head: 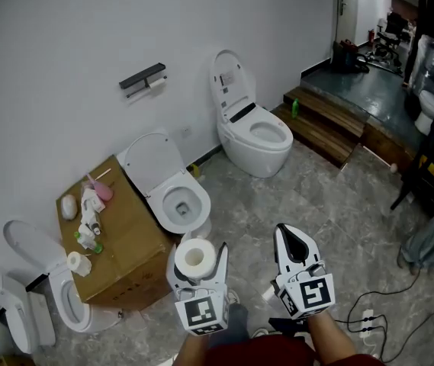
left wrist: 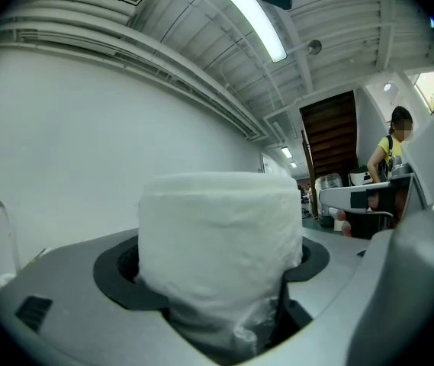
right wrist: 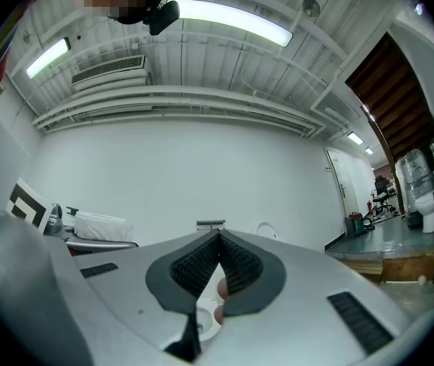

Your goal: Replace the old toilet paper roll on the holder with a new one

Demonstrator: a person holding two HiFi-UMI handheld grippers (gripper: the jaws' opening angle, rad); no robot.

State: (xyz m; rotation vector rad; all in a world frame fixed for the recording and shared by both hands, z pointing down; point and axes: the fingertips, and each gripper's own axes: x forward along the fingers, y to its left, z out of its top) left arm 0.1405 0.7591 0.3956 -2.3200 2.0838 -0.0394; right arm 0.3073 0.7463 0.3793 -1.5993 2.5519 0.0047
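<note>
New roll (left wrist: 220, 235): grasped upright between left gripper (head: 197, 261) jaws. Right gripper (head: 284, 235): jaws clenched, nothing held. Holder (head: 142, 77): on wall, well ahead of both jaws; old roll (head: 155, 85) judged not yet removed. Removal and fitting remain to be done.

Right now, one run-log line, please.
left gripper: shut on white toilet paper roll | right gripper: shut, empty | black wall holder: not reached

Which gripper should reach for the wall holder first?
Right. The right gripper is shut with nothing between its jaws, while the left gripper is clamped on the new toilet paper roll. Both are similarly far from the holder, so the free one probably should clear it.
</note>
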